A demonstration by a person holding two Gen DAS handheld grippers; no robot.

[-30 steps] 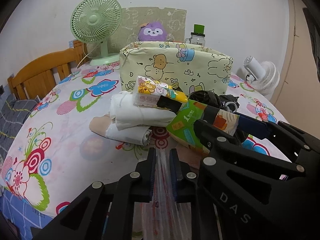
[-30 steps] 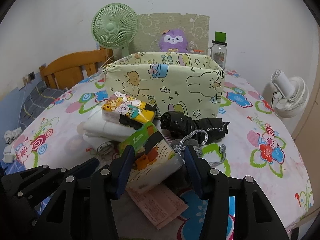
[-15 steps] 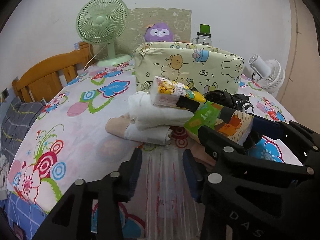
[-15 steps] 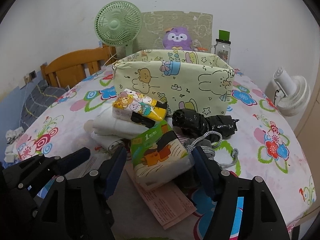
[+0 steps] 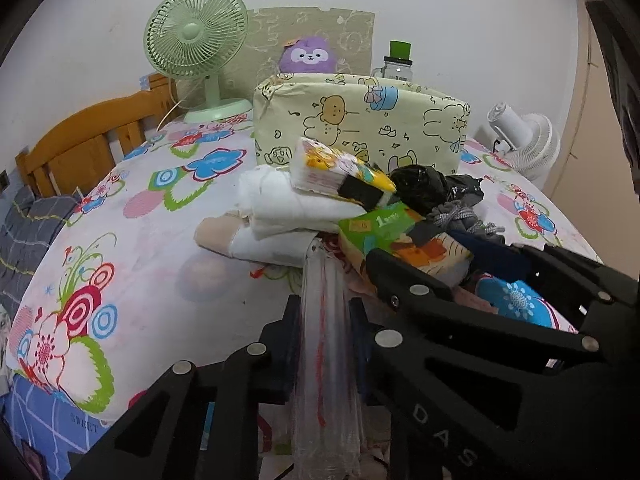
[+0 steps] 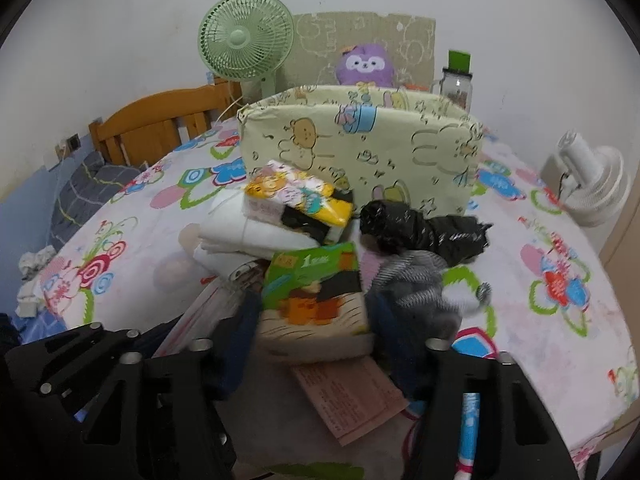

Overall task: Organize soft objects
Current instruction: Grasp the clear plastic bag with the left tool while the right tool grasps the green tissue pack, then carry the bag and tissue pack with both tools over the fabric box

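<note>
**Q:** What is each gripper doing?

**A:** The left gripper [image 5: 326,324], at the bottom centre of its frame, is pinching a crinkled clear bag [image 5: 324,344] between near-closed fingers. The right gripper [image 6: 310,336] is straddling the green pack [image 6: 316,292] at lower centre of its own frame — fingers spread to the pack's sides; whether they are pressing it I cannot tell.

**Q:** How will the pack handle?

**A:** Probably light and squashy — a plastic-wrapped tissue pack, likely slippery; taking it across its two long sides looks safest. The bag is looking limp and is hanging in folds.

**Q:** Where are the other things lying?

**A:** The yellow pack [image 6: 296,196] is sitting on folded white cloth [image 6: 248,236] mid-frame, a black bundle [image 6: 420,228] to its right, the fabric bin [image 6: 360,148] standing behind.

**Q:** Any writing?

**A:** A "1" on the green pack, "DAS" on a gripper arm, "SWEET" on the tablecloth [image 5: 132,240] edge at lower left. The paper slip [image 6: 352,396] is printed but unreadable.
</note>
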